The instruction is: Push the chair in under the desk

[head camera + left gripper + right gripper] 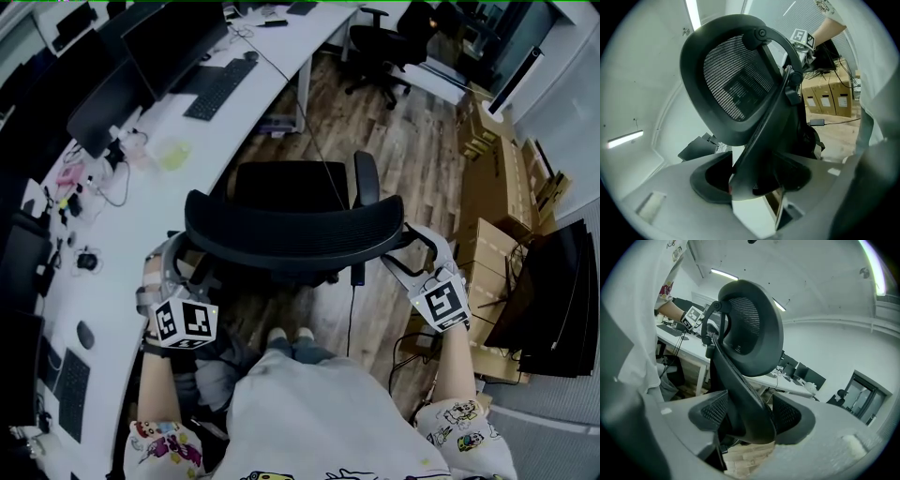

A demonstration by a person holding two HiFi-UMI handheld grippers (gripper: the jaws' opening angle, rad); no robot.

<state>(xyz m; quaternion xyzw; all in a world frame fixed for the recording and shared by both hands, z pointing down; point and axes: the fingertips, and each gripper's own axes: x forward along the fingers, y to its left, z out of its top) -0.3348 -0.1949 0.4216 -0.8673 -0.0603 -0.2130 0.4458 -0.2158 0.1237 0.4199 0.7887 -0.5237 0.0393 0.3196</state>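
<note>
A black mesh-backed office chair (291, 234) stands just in front of me, its seat facing the curved white desk (159, 216). My left gripper (183, 258) clasps the left edge of the chair's back, and my right gripper (408, 248) clasps the right edge. In the left gripper view the chair's back frame (736, 89) runs down between the jaws of the left gripper (754, 180), against both pads. In the right gripper view the chair's frame (750, 324) fills the gap of the right gripper (750, 420) the same way.
Monitors (173, 37), a keyboard (217, 89) and small clutter lie on the desk. Cardboard boxes (492, 197) are stacked on the wooden floor at the right. A second black chair (384, 42) stands at the back. My feet (291, 336) are right behind the chair.
</note>
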